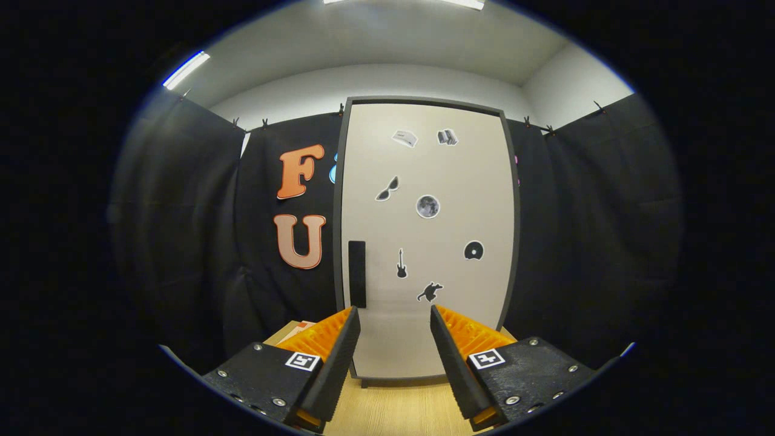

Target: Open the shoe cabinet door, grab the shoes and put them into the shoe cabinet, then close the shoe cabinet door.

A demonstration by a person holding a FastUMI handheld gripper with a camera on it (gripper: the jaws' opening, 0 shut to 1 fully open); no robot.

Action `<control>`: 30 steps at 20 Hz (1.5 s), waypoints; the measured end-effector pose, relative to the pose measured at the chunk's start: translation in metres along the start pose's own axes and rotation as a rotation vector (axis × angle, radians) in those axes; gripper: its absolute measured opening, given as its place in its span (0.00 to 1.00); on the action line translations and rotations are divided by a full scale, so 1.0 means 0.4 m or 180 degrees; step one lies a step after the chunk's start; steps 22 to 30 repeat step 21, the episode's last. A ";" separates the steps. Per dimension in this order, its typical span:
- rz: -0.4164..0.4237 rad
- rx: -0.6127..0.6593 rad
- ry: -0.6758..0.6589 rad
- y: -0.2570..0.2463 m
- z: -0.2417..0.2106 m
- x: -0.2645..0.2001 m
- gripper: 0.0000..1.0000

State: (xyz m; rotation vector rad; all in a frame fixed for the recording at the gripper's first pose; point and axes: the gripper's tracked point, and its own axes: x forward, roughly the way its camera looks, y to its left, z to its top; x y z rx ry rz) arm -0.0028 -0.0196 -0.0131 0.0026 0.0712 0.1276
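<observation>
The shoe cabinet (427, 242) stands upright straight ahead on a wooden surface, its pale door shut inside a dark frame. Several small stickers dot the door. A dark vertical handle (357, 274) sits on the door's left edge, a little above and beyond the left fingertip. My gripper (395, 316) is open, its two fingers spread apart with nothing between them, pointing at the lower part of the door from a short distance.
The light wooden tabletop (399, 412) runs under the fingers up to the cabinet's base. Black cloth walls close in on both sides and behind the cabinet. Something pale and orange (301, 330) lies on the table just left of the left finger.
</observation>
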 end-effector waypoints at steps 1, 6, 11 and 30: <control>-0.0039 -0.0003 -0.0004 -0.013 0.001 -0.023 0.76; -0.0200 -0.0044 -0.0075 -0.055 0.023 -0.113 0.80; -0.0276 -0.0123 -0.0126 -0.065 0.031 -0.150 0.86; -0.0283 -0.0073 -0.0157 -0.067 0.032 -0.169 0.90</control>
